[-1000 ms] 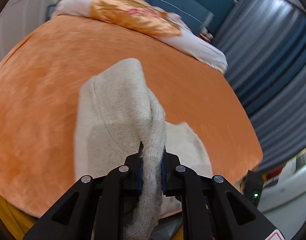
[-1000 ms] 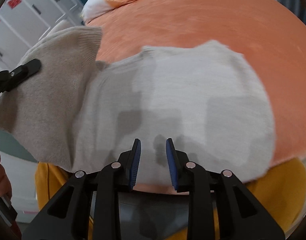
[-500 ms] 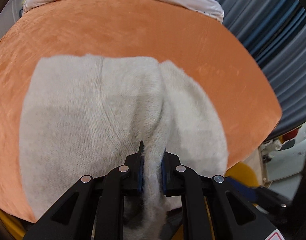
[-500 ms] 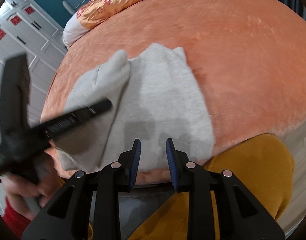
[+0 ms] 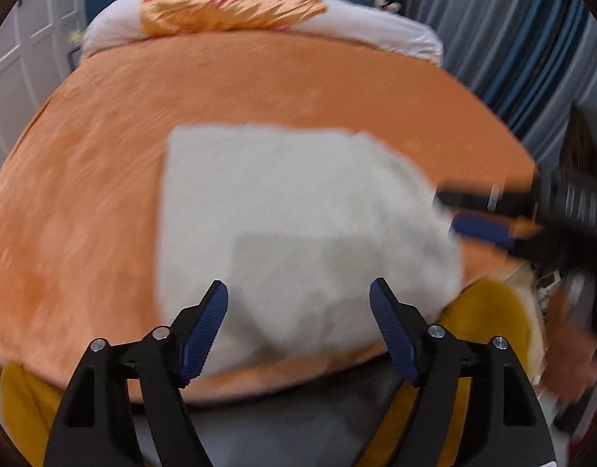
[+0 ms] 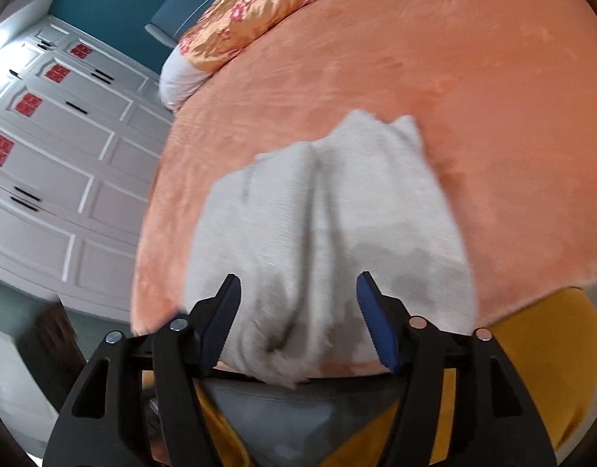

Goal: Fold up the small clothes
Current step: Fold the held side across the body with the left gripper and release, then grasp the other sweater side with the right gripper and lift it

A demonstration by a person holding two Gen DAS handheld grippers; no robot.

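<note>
- In the left wrist view, we are holding the left tool [image 5: 298, 327] with its fingers spread wide and nothing between them, hovering over the near edge of the bed [image 5: 103, 163].
- We are looking at the cream knit garment [image 5: 282, 214] lying in the middle of this frame as a fairly tidy rectangle, its upper and left edges straight, so we are judging at least one fold as done.
- At the right of the frame, the right tool [image 5: 489, 214] is reaching to the garment's right edge; motion blur is hiding whether it is touching the cloth.
- The bed cover is showing as a plush orange pile, and a glossy orange floral pillow [image 5: 228, 11] is sitting at the top of the frame.
- In the right wrist view, we are keeping the right tool [image 6: 298, 319] spread wide too, with a raised ridge of the garment [image 6: 329, 225] running down between its fingers, unpinched.
- Here the garment is looking less finished: it is bunching into soft lengthwise folds in the lower middle of the frame, and its near end is drooping over the bed's edge.
- We are judging that smoothing, and probably one more fold, are remaining.
- The knit is reading as thick, soft and limp, with a fine ribbed grain.
</note>
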